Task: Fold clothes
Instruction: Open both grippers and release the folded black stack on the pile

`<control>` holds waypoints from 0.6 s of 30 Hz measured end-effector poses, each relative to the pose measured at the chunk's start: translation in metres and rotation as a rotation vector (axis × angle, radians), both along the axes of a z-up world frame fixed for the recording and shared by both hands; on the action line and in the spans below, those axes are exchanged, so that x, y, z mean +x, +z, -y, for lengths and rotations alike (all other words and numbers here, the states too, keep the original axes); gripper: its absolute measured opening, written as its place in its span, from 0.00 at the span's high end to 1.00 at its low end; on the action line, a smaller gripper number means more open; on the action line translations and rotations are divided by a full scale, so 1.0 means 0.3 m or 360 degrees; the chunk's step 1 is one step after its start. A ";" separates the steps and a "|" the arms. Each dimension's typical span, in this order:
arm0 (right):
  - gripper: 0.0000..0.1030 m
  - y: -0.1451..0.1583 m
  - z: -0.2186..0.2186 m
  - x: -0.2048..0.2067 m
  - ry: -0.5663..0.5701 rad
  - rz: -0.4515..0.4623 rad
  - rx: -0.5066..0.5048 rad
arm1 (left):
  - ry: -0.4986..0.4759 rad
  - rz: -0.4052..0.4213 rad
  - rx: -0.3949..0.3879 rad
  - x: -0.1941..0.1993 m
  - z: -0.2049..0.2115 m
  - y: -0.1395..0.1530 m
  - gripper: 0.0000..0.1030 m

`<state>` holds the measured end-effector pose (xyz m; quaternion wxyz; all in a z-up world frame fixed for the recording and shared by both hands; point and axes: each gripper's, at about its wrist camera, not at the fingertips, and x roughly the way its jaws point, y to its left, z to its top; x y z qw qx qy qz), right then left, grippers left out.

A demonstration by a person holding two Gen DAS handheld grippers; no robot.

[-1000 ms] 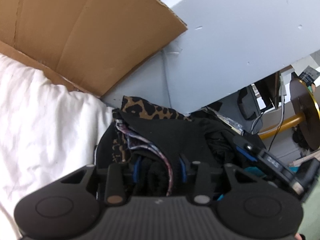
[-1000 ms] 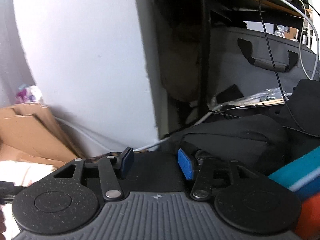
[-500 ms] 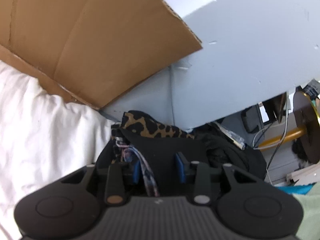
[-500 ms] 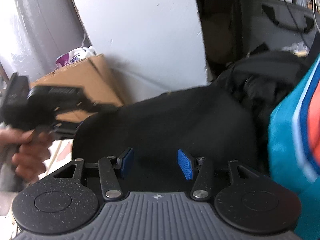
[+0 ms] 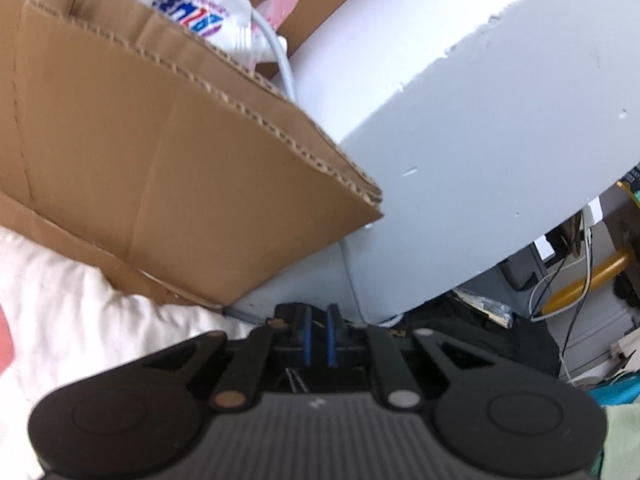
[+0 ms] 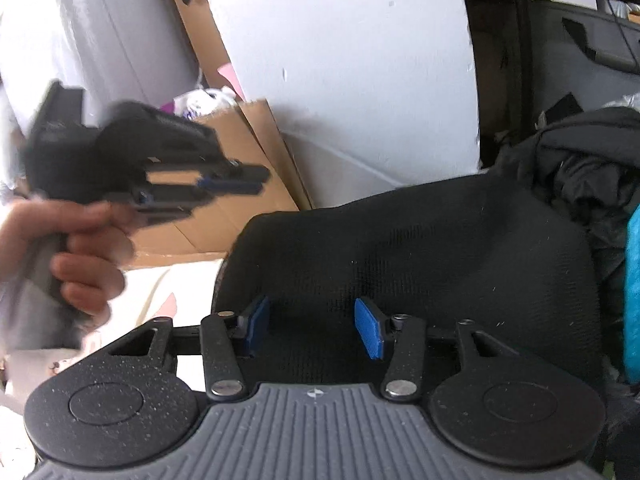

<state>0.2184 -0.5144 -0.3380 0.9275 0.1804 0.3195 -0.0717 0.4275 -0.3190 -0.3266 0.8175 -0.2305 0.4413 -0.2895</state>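
Note:
A black garment [image 6: 420,248] lies spread in front of my right gripper [image 6: 312,328]. Its blue pads stand apart over the cloth and the jaws are closing; the fabric lies under and between them, unpinched. My left gripper [image 5: 318,336] is lifted off the pile, its jaws closing to a thin gap with no cloth seen in it. The right wrist view shows the left gripper [image 6: 240,180] held by a hand [image 6: 84,264] at upper left, nothing hanging from it. Dark clothes [image 5: 480,332] lie to its lower right.
An open cardboard box [image 5: 160,160] leans against a white wall [image 5: 480,140], with a plastic bag [image 5: 192,8] inside. White bedding [image 5: 80,312] covers the left. A teal cloth [image 6: 632,288] and a dark heap [image 6: 580,160] sit at the right.
My left gripper rose off the clothes pile and its jaws came together. The right gripper swung left and down over the black garment, bringing the hand and left gripper into its view.

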 end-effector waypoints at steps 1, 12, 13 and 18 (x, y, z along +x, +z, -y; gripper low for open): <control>0.53 -0.012 -0.002 0.006 -0.0006 -0.0007 0.0007 | -0.0004 0.0009 0.0017 -0.002 -0.004 0.007 0.92; 0.52 0.010 0.022 -0.052 -0.0078 0.0077 0.0040 | -0.0278 0.0197 0.0112 -0.189 0.006 0.095 0.82; 0.52 0.021 0.027 -0.075 -0.0092 0.0098 0.0019 | -0.0287 0.0219 0.0133 -0.208 0.012 0.102 0.82; 0.52 0.044 0.064 -0.152 -0.0127 0.0106 -0.0083 | -0.0310 0.0306 0.0289 -0.280 0.054 0.110 0.57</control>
